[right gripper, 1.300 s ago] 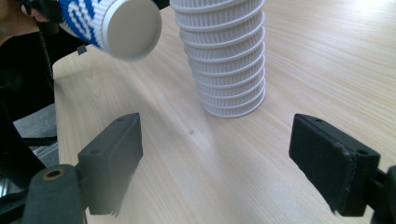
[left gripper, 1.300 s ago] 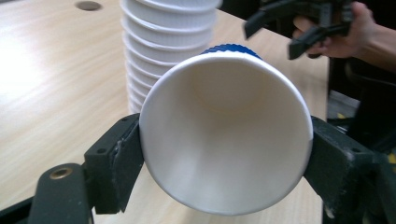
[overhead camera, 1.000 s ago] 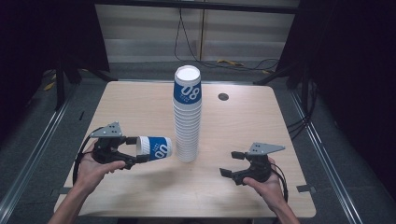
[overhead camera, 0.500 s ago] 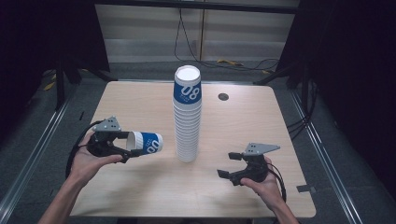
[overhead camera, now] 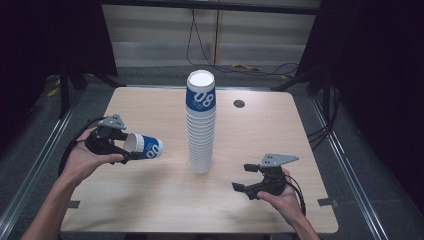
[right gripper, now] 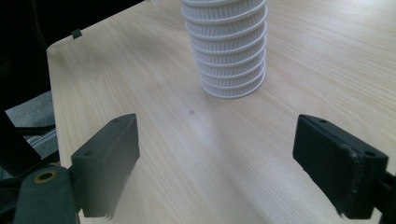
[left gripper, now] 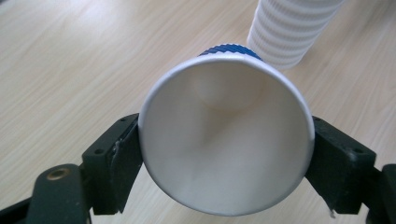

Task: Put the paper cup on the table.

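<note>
Now, taken from left to right on the table:

Left gripper (overhead camera: 121,150): at about 9 o'clock on the tabletop, held in the person's left hand (overhead camera: 82,157); jaws closed onto the paper cup, one on each side of its rim.

Paper cup (overhead camera: 144,146): white inside, blue outside with white numerals; it lies on its side in the jaws, mouth toward the hand, bottom pointing to 3 o'clock at the stack. In the left gripper view the cup (left gripper: 225,135) faces the camera with its open mouth, jaws pressing its rim at 9 and 3 o'clock.

Cup stack (overhead camera: 201,122): upright near the table's middle, topped by a blue-banded cup, near the held cup but apart from it. Its ribbed white base (right gripper: 229,51) sits at 12 o'clock in the right gripper view.

Right gripper (overhead camera: 242,177): at about 5 o'clock from the stack, in the person's right hand (overhead camera: 285,197); jaws spread wide, nothing between them, bare wood below.

Table (overhead camera: 150,205): light wood, with a small dark round spot (overhead camera: 239,103) at 1 o'clock from the stack.
</note>
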{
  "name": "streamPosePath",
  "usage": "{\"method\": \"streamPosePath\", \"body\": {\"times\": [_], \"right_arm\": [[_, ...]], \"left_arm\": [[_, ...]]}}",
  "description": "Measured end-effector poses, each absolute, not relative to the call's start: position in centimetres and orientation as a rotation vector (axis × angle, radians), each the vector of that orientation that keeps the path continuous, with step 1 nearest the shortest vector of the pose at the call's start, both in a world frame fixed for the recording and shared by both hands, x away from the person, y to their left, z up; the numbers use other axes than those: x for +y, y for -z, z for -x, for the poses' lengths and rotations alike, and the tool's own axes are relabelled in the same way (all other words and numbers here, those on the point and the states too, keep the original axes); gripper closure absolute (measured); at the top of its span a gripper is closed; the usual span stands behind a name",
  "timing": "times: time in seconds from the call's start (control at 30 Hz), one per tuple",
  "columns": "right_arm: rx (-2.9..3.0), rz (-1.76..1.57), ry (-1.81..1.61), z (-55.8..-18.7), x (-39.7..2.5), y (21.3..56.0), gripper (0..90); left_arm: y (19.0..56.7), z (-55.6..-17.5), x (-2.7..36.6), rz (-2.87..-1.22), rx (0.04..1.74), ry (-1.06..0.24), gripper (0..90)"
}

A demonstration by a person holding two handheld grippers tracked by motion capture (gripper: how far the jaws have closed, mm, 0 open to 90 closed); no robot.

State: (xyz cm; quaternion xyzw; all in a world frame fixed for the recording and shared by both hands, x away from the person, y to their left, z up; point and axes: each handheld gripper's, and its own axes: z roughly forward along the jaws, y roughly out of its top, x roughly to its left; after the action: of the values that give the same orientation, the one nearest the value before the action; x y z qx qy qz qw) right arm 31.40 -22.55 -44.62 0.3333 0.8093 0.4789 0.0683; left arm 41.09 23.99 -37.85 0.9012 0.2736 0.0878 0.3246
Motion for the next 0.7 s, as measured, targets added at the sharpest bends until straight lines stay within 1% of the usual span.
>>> {"method": "streamPosePath", "body": {"times": [0.07, 0.17, 0.37, 0.43, 0.57, 0.7], "right_arm": [[2.445, -1.002, -1.44, -31.5, -22.5, 44.7, 15.0], [2.444, -1.002, -1.445, -31.5, -22.5, 44.7, 15.0], [2.439, -1.003, -1.439, -31.6, -22.6, 44.6, 15.0], [2.439, -1.004, -1.442, -31.5, -22.6, 44.6, 15.0], [2.421, -1.003, -1.43, -31.5, -22.7, 44.4, 15.1], [2.426, -1.004, -1.437, -31.5, -22.7, 44.5, 15.1]], "left_arm": [[37.7, -41.4, 24.1, -2.393, 0.719, -0.227, 19.6], [37.5, -41.9, 24.1, -2.4, 0.731, -0.254, 19.6], [37.7, -43.1, 23.3, -2.494, 0.714, -0.227, 19.2], [37.8, -43.3, 22.8, -2.523, 0.71, -0.237, 19.1], [38.0, -43.6, 21.9, -2.635, 0.664, -0.24, 19.0], [38.4, -43.8, 21.4, -2.69, 0.662, -0.229, 18.7]]}}
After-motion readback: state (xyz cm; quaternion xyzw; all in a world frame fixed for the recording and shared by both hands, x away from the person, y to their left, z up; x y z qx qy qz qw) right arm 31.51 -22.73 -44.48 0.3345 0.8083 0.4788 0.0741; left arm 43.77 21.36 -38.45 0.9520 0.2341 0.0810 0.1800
